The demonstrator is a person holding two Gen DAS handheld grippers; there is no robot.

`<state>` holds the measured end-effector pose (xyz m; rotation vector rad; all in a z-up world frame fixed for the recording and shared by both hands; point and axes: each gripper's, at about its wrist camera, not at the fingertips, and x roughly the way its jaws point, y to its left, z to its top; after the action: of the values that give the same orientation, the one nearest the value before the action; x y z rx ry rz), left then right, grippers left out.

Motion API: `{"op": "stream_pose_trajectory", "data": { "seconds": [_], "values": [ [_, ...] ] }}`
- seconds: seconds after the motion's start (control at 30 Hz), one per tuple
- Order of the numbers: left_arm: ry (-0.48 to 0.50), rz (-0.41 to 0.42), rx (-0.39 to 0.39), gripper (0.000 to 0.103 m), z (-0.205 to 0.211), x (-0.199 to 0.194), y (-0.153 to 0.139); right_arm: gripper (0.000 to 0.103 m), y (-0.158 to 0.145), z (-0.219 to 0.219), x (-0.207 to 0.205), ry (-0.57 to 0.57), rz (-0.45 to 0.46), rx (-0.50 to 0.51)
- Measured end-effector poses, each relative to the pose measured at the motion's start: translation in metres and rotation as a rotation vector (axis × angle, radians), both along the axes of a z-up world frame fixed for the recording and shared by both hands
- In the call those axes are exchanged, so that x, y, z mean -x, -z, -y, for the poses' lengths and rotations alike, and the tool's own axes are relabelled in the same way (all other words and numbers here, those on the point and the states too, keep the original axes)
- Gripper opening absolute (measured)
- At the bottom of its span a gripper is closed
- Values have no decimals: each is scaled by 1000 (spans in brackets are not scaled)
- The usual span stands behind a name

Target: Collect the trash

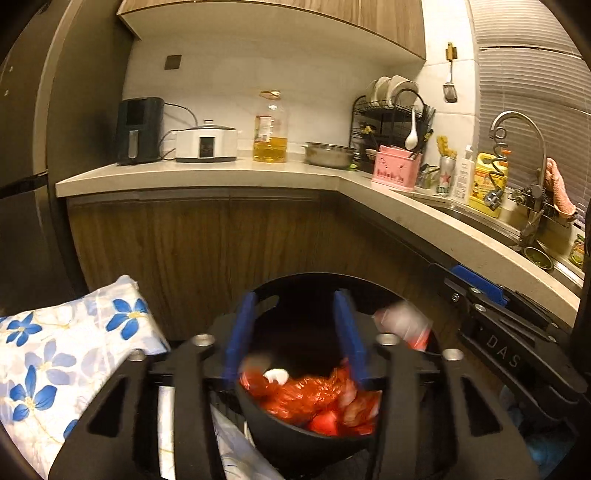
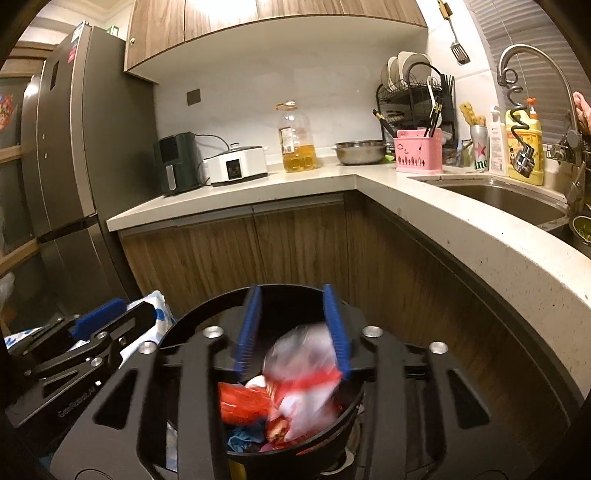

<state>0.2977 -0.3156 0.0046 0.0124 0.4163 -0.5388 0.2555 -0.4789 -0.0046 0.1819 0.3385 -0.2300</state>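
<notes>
Right wrist view: both grippers' jaws parted, crinkly plastic wrappers [image 2: 295,387] in round black bin [image 2: 199,325].

We stood in a home kitchen. An L-shaped pale countertop [image 2: 258,188] ran over wood-grain cabinet doors [image 2: 303,240], with matching wall cupboards [image 2: 258,11] above. A tall grey refrigerator [image 2: 70,147] closed the left end. On the counter we saw an air fryer [image 2: 177,162], a white cooker [image 2: 238,164], a large bottle of cooking oil [image 2: 297,138], a steel bowl [image 2: 360,151], a pink utensil caddy [image 2: 419,151] and a dish rack [image 2: 413,88] holding plates. A steel sink [image 2: 509,203] with a curved tap [image 2: 532,62] sat at the right, with detergent bottles [image 2: 526,147] beside it.
</notes>
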Motion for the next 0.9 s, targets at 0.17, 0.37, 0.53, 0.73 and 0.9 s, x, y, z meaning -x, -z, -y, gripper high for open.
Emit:
{"op": "stream_pose_trajectory", "data": {
  "seconds": [0.17,0.37,0.53,0.73,0.9],
  "values": [
    [-76,5,-10,76,-19,5,1,71,4,-5,4,4,-22,1],
    [-184,30,-44,88,-47,19,1,96,10,-20,15,17,-53,30],
    [-241,45,-63,97,-62,35,-1,98,10,-34,25,21,-72,55],
    [-261,27,-77,97,-77,50,1,98,14,-53,37,22,-105,68],
    [-269,21,-74,97,-90,67,2,98,11,-66,53,30,-107,79]
  ]
}}
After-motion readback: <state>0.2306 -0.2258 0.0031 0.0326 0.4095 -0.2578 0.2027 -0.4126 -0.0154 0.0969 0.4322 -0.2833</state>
